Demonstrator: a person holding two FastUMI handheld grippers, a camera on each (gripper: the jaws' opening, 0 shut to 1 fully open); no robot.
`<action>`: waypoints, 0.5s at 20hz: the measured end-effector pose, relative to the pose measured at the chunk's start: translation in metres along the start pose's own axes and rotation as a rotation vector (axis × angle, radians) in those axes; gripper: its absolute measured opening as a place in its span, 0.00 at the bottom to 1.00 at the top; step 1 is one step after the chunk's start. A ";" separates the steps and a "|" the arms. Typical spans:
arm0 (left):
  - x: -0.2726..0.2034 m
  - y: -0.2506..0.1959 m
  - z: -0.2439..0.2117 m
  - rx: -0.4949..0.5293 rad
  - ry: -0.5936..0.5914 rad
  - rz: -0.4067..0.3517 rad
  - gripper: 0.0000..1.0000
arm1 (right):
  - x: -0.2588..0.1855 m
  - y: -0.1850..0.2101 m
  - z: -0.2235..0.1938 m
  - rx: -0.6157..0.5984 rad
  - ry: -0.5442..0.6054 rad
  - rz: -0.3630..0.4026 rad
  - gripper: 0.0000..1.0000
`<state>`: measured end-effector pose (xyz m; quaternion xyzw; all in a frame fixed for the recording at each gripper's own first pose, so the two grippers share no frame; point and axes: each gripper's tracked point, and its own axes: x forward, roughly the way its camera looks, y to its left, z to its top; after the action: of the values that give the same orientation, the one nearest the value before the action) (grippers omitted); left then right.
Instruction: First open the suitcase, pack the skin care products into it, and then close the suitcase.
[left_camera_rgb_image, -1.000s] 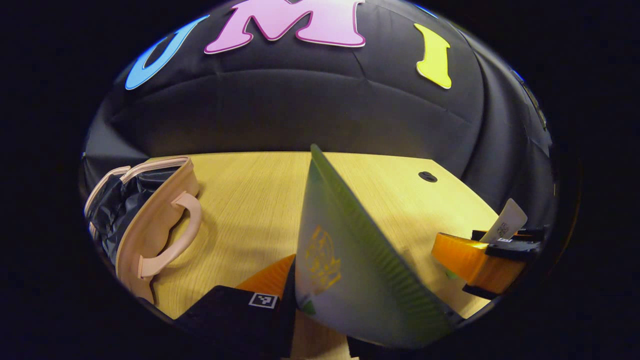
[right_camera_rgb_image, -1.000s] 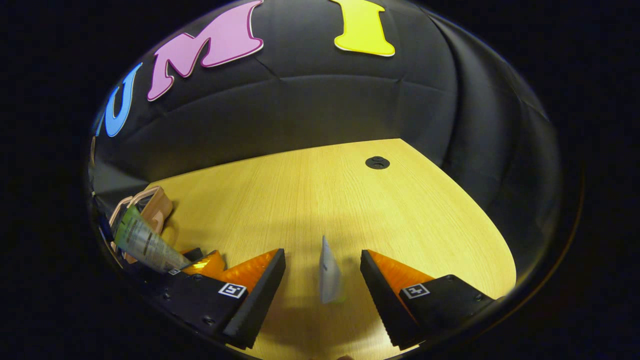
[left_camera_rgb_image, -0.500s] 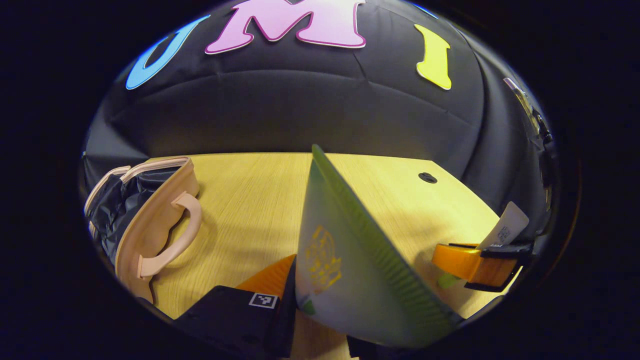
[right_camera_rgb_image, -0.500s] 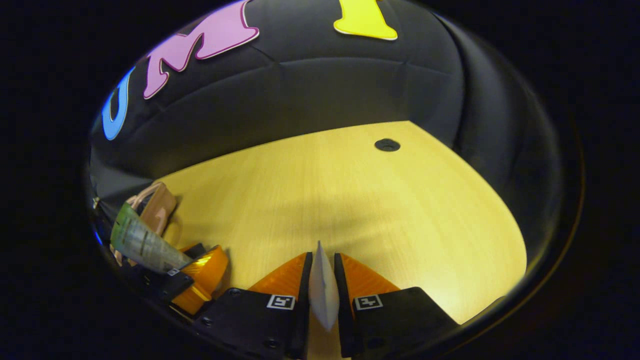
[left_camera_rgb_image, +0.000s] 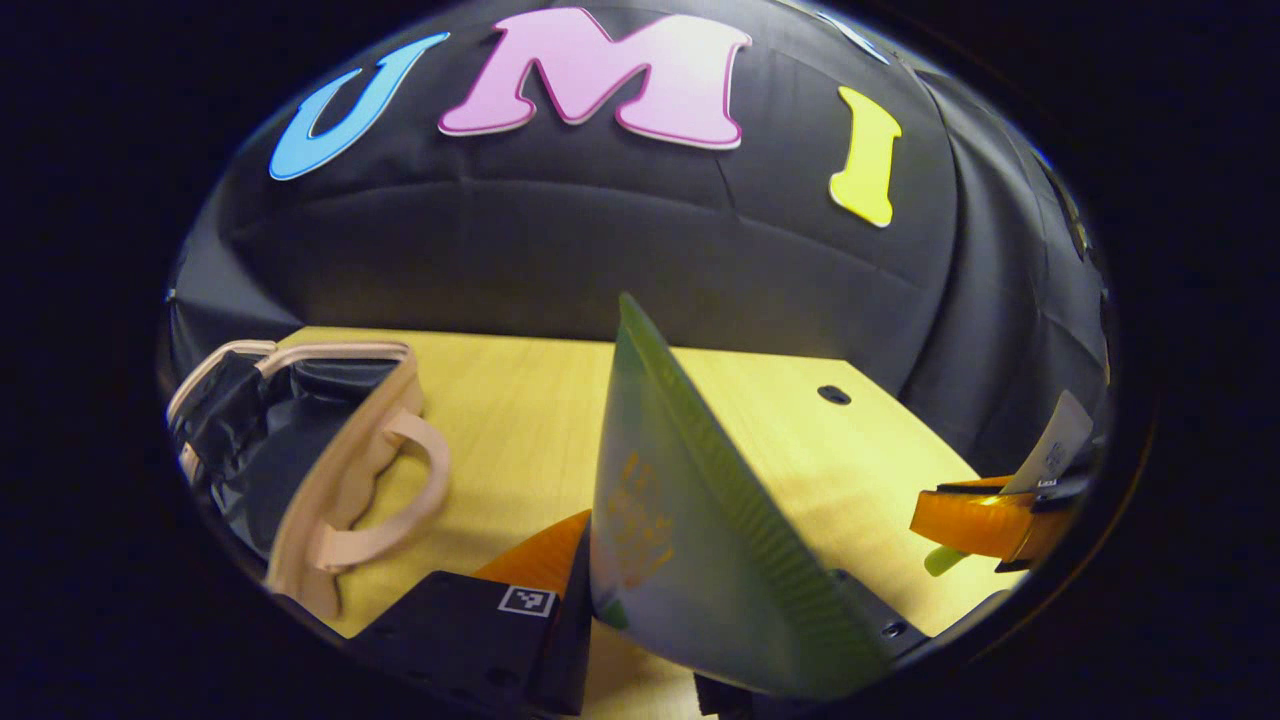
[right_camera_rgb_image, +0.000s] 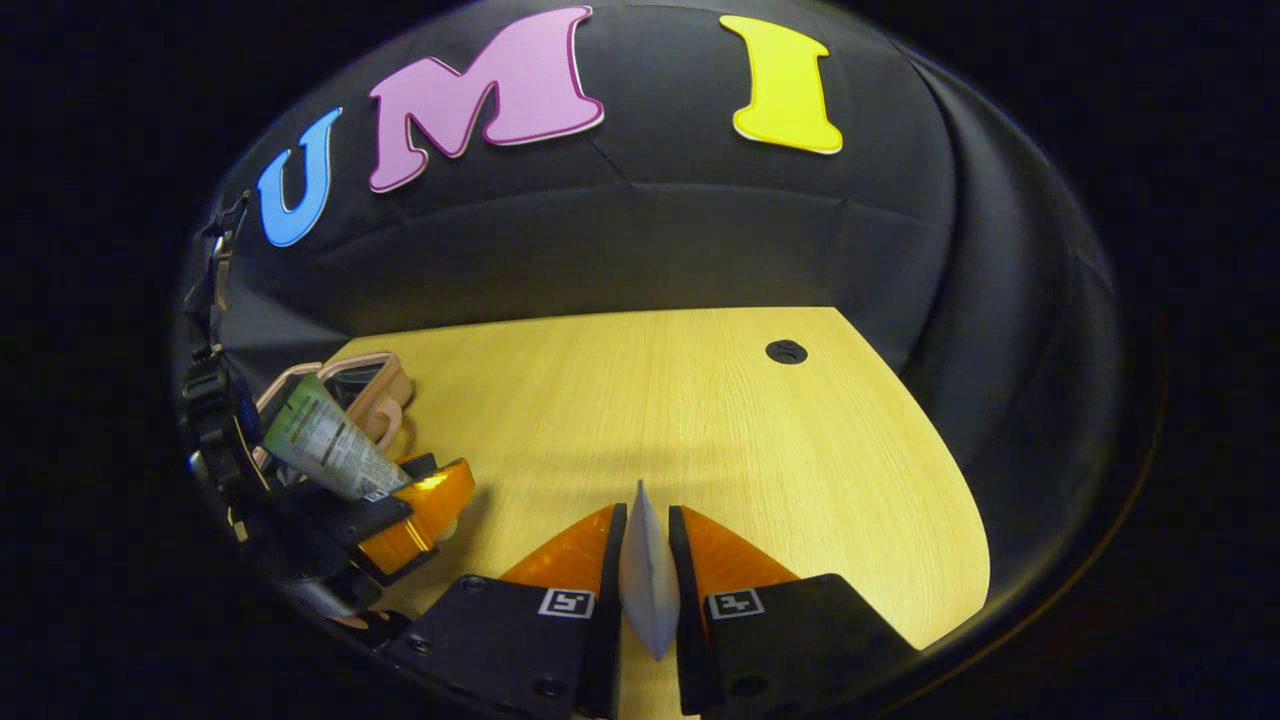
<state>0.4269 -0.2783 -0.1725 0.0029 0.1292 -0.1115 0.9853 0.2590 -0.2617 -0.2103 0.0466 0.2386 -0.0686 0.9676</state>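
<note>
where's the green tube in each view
left gripper view: the green tube stands large at bottom centre, held in the left tool.
right gripper view: the same tube is small at the left edge, tilted, in front of the suitcase.
shared landmark: the dark round hole in the table, at the far right of the tabletop in both.

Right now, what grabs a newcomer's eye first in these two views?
The big green tube standing up between the left gripper's jaws, dominating the left gripper view. Next, the thin white tube pinched edge-on in the right gripper. Then the open beige suitcase with its dark lining, at the left end of the wooden table.
</note>
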 end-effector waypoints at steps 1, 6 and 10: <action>-0.015 0.009 0.012 -0.011 -0.015 -0.001 0.47 | -0.009 0.007 0.003 -0.013 0.001 0.012 0.25; -0.085 0.096 0.063 -0.097 -0.044 0.096 0.47 | -0.050 0.054 0.023 -0.041 -0.023 0.090 0.26; -0.100 0.190 0.083 -0.147 -0.026 0.234 0.48 | -0.061 0.102 0.034 -0.019 -0.035 0.206 0.26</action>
<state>0.3960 -0.0737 -0.0712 -0.0557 0.1231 0.0137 0.9907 0.2366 -0.1586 -0.1454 0.0607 0.2165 0.0328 0.9738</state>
